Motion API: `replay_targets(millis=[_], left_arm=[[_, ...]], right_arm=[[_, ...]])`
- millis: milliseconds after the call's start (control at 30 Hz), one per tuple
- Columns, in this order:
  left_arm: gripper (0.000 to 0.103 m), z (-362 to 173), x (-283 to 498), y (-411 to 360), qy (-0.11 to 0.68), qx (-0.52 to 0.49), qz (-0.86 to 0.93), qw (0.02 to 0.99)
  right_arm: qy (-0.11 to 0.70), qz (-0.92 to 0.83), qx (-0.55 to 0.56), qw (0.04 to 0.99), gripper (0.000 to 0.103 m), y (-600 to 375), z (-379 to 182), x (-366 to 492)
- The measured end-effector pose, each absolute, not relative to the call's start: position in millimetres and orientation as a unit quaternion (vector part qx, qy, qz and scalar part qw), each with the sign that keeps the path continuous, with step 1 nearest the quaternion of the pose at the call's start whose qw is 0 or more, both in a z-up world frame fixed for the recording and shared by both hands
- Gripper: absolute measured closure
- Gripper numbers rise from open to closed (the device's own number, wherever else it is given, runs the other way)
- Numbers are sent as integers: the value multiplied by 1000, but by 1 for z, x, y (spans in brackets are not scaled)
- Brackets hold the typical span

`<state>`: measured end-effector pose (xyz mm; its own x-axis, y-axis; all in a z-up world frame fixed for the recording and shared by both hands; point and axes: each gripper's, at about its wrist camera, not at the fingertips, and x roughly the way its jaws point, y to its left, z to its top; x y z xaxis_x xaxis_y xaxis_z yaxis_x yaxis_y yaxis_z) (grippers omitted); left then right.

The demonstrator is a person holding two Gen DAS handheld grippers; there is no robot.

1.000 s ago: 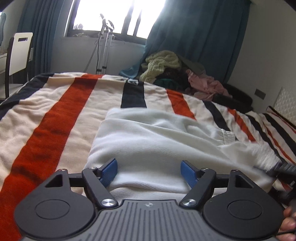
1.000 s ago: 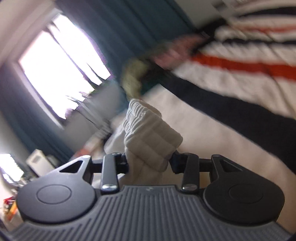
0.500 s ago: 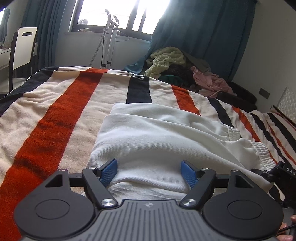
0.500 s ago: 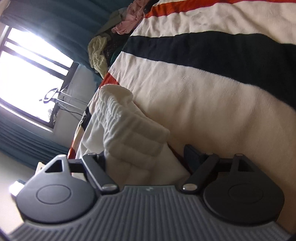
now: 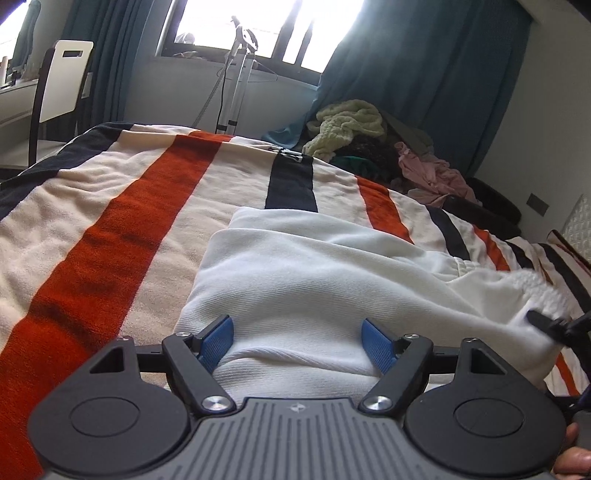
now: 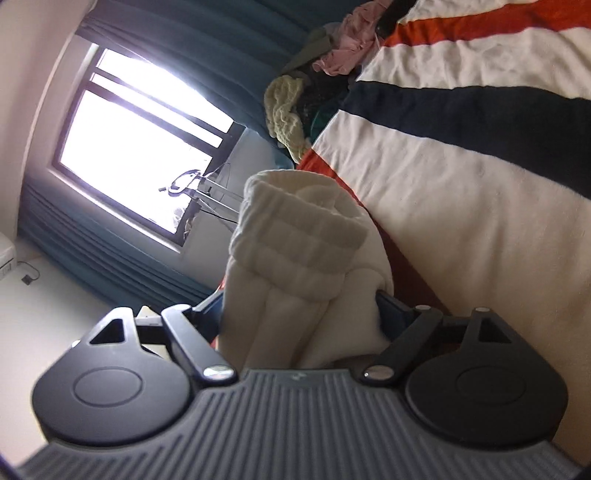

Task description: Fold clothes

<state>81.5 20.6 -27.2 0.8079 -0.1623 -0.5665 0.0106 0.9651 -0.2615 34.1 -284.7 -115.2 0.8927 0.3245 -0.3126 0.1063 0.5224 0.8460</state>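
White sweatpants (image 5: 332, 280) flat on striped blanket (image 5: 110, 236), long axis running rightward. Left gripper (image 5: 297, 341) spread wide over folded edge; right gripper (image 6: 299, 314) just opened, ribbed cuff (image 6: 295, 229) loose between jaws.

Two wrist fisheyes, low over the bed

Left view faces the window (image 5: 240, 29) upright; right view, rolled sideways, shares window (image 6: 136, 147) and clothes pile (image 6: 295, 110).

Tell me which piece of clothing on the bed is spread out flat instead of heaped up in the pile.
The white garment, lying alone on the striped blanket. The others sit bunched in the clothes pile by the curtain.
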Motion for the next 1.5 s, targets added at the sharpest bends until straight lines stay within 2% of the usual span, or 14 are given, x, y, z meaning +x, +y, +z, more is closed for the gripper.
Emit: replay_targets(millis=[167,333,433,500,600,667,933,1233,1400,1500], left_arm=[[23,-27,81,17,307,-115,-46,944],[23,-27,80,21,304,-132,-45,943],[18,-23,79,30,297,-171,-44,938],[15,-19,77,41,287,-207,-38,935],[9,-14,73,64,260,-265,-15,929],[5,-13,72,79,247,-293,9,924],[3,-66,107,94,364,-393,-20,844],[1,-75,113,85,366,-376,-40,850],[8,-76,110,85,358,-377,-38,853],[17,-74,107,85,345,-376,-34,859]], right_arm=[[301,24,468,831,19,-281,-136,46],[302,12,459,836,19,-274,-137,44],[300,7,444,844,30,-272,-134,42],[300,1,425,854,44,-271,-130,41],[291,-9,395,871,53,-268,-120,40],[282,-13,391,876,56,-268,-116,38],[274,-17,399,875,57,-270,-117,42],[282,-21,427,859,55,-274,-125,41],[282,-21,429,858,55,-274,-125,40],[282,-23,425,860,55,-273,-123,41]])
